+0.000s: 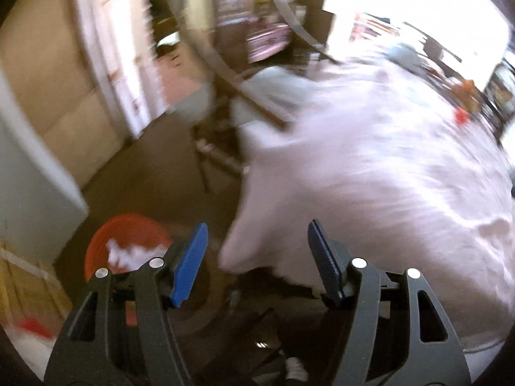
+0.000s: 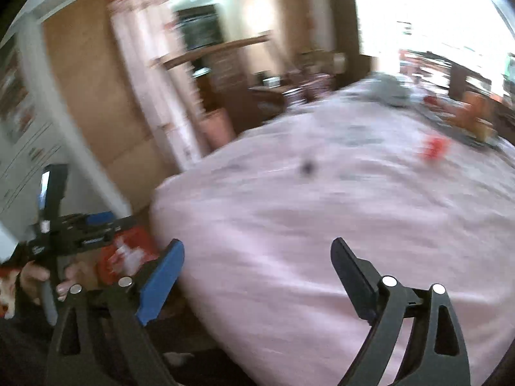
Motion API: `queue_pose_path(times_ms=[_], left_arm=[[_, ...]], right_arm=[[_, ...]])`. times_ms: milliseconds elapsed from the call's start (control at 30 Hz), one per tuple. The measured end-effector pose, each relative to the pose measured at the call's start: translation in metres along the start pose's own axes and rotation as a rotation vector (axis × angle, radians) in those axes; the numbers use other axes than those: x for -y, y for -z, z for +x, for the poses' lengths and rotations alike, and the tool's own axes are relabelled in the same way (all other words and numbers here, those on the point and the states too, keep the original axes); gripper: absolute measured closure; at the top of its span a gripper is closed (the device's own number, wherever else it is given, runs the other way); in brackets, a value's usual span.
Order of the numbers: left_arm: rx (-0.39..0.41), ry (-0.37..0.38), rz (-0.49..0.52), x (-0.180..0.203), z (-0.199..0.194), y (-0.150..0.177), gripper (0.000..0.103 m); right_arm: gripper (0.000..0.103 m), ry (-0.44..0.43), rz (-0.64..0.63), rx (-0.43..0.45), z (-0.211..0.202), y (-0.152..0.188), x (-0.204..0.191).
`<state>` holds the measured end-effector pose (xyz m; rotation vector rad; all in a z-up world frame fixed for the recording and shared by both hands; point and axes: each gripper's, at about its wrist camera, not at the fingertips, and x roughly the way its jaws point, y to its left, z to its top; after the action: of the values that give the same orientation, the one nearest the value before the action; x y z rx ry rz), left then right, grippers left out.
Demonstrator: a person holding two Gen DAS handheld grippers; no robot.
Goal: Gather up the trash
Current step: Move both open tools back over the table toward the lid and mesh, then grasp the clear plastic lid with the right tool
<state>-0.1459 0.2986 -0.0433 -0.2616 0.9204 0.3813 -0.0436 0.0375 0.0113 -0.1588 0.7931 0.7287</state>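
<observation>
Holding nothing, your left gripper (image 1: 254, 257) and right gripper (image 2: 257, 284) gape over smooth pink cloth (image 2: 322, 225); round orange bin (image 1: 128, 241) of crumpled white trash (image 1: 128, 255) lower left.

Orange bin (image 1: 128, 231); pale pink bedcover (image 2: 322, 225).

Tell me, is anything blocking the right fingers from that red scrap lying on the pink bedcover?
Nothing visible does. The right gripper is open and empty, and only bare pink bedcover stretches between it and the red scrap. A small dark spot lies off to the side, too blurred to identify.
</observation>
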Motion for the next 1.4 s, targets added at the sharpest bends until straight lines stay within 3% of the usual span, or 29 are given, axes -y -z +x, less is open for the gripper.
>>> queue_pose_path(times_ms=[133,367,633,667,767,833,967,1067,1200,1400], left_arm=[[0.033,0.068,0.129,0.072,-0.004,-0.023,0.038],[0.095,0.188,0.342,0.194,-0.013,-0.062,0.034],[0.167,0.295,0.442,0.300,-0.019,-0.146,0.030],[0.185,0.306,0.456,0.313,-0.019,-0.155,0.025],[0.213,0.294,0.503,0.349,-0.003,-0.173,0.023],[0.183,0.275,0.507,0.363,0.017,-0.181,0.023],[0.094,0.260,0.491,0.376,0.062,-0.184,0.023],[0.054,0.227,0.507,0.380,0.090,-0.180,0.023],[0.002,0.201,0.513,0.379,0.121,-0.179,0.022],[-0.028,0.191,0.525,0.382,0.142,-0.179,0.022]], right_arm=[[0.009,0.169,0.117,0.062,-0.044,0.008,0.076],[0.008,0.334,0.252,0.102,-0.087,0.016,0.172],[0.006,0.436,0.304,0.232,-0.112,-0.033,0.242],[0.006,0.446,0.310,0.240,-0.107,-0.038,0.252],[0.006,0.426,0.330,0.218,-0.078,-0.045,0.279],[0.006,0.434,0.327,0.177,-0.041,-0.049,0.295],[0.006,0.435,0.284,0.014,0.040,-0.050,0.318],[0.006,0.431,0.234,-0.057,0.082,-0.050,0.317],[0.006,0.438,0.196,-0.091,0.116,-0.053,0.311],[0.010,0.477,0.224,-0.068,0.136,-0.063,0.322]])
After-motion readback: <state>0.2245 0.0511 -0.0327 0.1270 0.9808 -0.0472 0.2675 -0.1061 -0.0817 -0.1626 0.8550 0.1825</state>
